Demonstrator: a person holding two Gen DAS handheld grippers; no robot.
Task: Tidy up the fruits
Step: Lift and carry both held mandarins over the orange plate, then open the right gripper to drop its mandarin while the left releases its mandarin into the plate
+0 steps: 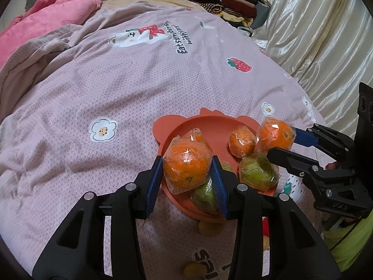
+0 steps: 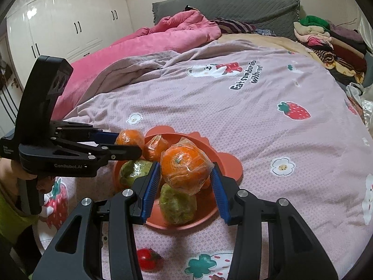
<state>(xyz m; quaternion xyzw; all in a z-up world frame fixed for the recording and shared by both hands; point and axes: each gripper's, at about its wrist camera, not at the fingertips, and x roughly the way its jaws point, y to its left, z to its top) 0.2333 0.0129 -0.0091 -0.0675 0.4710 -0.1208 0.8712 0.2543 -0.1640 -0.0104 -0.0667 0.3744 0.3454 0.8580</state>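
close in, the left gripper [image 1: 187, 172] has its blue-padded jaws pinching a wrapped orange [image 1: 186, 164], held just above the near edge of the orange plate [image 1: 209, 122]. likewise the right gripper [image 2: 185, 176] has its jaws pinching a second wrapped orange [image 2: 184, 166] over the same plate. under both lie two wrapped green fruits [image 2: 178, 204], and another wrapped orange [image 1: 241, 142] rests farther back on the plate. nearest the right camera, a small red tomato [image 2: 148, 259] lies on the bed beside the plate. the plate sits on a pink strawberry-print bedcover [image 2: 233, 107]. beyond it a pink quilt [image 2: 163, 39] is bunched up, and folded clothes [image 2: 326, 39] are stacked at the far right. white wardrobe doors [image 2: 70, 18] stand behind.
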